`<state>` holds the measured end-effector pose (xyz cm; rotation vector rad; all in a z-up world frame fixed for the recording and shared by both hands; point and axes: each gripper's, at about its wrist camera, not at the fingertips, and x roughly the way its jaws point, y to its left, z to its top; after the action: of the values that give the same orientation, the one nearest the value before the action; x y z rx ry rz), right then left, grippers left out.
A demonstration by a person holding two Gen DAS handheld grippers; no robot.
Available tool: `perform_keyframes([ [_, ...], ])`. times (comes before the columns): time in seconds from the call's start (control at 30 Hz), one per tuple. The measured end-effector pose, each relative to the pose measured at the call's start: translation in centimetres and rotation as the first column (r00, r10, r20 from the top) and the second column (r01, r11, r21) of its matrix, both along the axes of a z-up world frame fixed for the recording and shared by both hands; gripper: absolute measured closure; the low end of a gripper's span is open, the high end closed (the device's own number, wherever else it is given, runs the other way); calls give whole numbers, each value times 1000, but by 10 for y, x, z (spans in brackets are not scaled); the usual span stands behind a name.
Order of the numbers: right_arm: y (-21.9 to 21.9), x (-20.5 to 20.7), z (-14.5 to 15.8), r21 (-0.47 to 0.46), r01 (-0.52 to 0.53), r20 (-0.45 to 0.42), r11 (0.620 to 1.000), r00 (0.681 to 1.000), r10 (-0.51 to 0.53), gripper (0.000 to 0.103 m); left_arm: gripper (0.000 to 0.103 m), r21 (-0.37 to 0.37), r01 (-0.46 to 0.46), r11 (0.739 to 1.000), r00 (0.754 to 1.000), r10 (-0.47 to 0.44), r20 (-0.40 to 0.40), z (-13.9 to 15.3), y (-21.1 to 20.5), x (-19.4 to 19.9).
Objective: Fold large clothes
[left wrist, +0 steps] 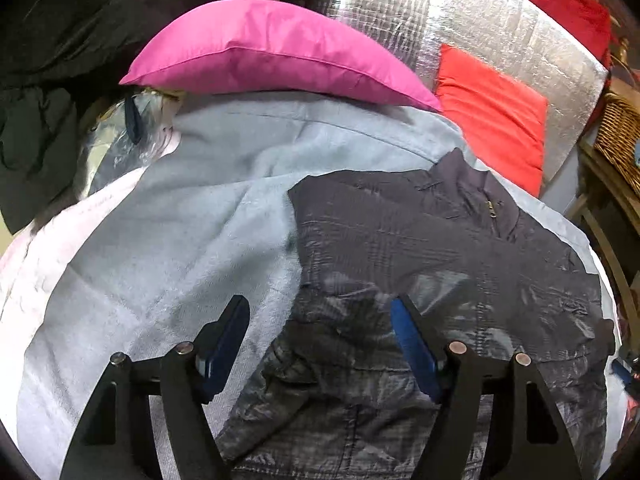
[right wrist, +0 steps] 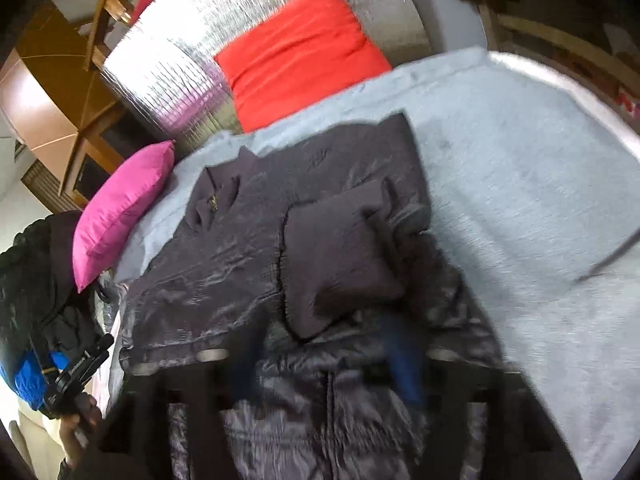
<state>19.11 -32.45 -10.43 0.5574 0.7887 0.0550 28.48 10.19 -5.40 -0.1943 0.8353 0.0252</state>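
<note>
1. a dark grey padded jacket is lying flat on a pale blue blanket that is covering a bed; in the left wrist view it is filling the frame from the centre out to 4 o'clock, collar toward 1 o'clock. spreading it on a broad soft surface is likely giving room to fold such a large garment.

2. the left gripper is hovering low at 6 o'clock with its blue-padded tongs standing wide apart and nothing between them. it is sitting over the jacket's left edge, where dark fabric is meeting blanket, probably so that edge can be picked up.

3. in the right wrist view a sleeve is lying doubled across the jacket's chest, near the centre of the frame, which suggests one side is already folded inward.

4. the right gripper is appearing at 6 o'clock, heavily blurred. its tongs seem to be apart over the jacket's lower front near the zip, with no fabric visibly pinched, though the blur is making this uncertain.

5. a pink pillow is resting at the head of the blanket at 12 o'clock, and a red cushion is leaning on a silver foil panel at 2 o'clock, both well apart from the working area.

6. the person's left hand is showing at 8 o'clock in the right view, holding the other tool.
</note>
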Motion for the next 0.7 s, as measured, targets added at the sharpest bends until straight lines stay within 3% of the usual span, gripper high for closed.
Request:
perform_keyframes([
  [0.13,-4,-15,33,-10,28,100,1000,995,-26,34,29,18,31,999,999,-31,12,0,-18,4],
  [0.27,13,9,48,65,-94,175,993,981,81,34,29,48,65,997,998,-64,-20,-9,-40,15],
  [0.4,22,59,13,165,-175,106,971,982,159,34,28,69,52,996,993,-44,-107,-34,-46,28],
  [0.47,16,77,-20,195,-118,-3,974,993,121,35,27,118,75,990,992,-62,-110,-38,-53,28],
  [0.5,14,80,-30,212,-113,-17,971,993,119,38,27,140,87,986,991,-71,-110,-40,-55,28],
  [0.63,19,75,-18,157,-110,6,981,994,111,36,27,132,79,988,993,-67,-96,-28,-51,27],
  [0.7,26,70,-1,108,-124,49,986,992,119,36,27,124,65,990,998,-62,-34,-13,-49,19],
])
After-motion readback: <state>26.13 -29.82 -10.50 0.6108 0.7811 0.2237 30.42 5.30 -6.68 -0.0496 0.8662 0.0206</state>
